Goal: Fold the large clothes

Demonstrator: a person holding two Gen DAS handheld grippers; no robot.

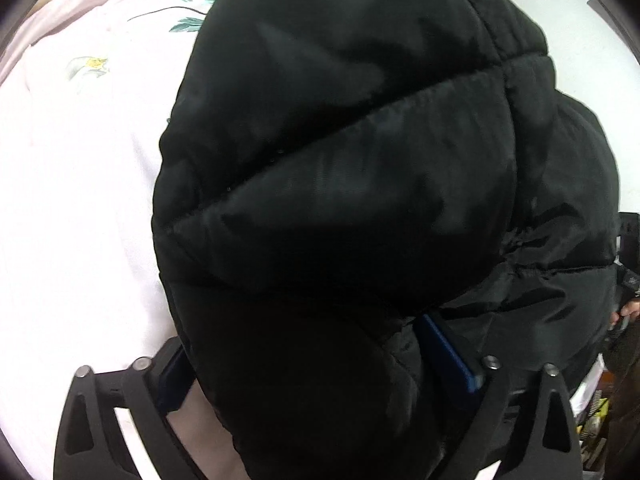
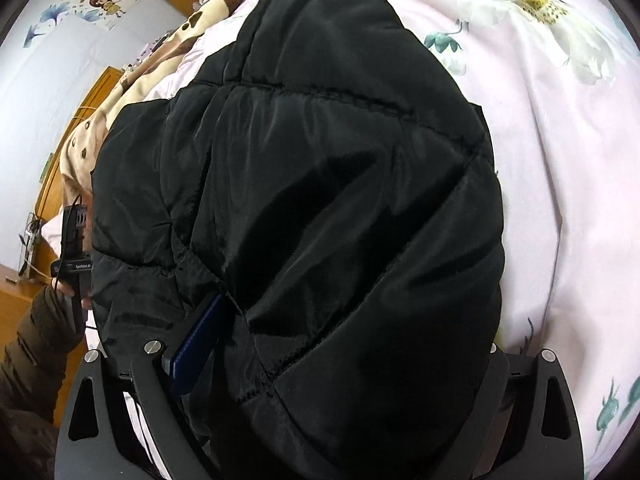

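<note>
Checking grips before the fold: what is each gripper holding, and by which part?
Both hold the black puffer jacket. The left gripper and right gripper each clamp a bunched quilted section; which part of the garment cannot be told.

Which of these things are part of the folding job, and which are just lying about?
Part of the job: black puffer jacket, left gripper, right gripper, both clamped on it.

Just lying about: pink floral bedsheet, tan spotted blanket, cartoon wall sticker.

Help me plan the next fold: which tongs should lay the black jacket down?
Neither clearly: left tongs and right tongs each have the black puffer jacket bunched between the fingers above the floral bedsheet; probably both together.
</note>
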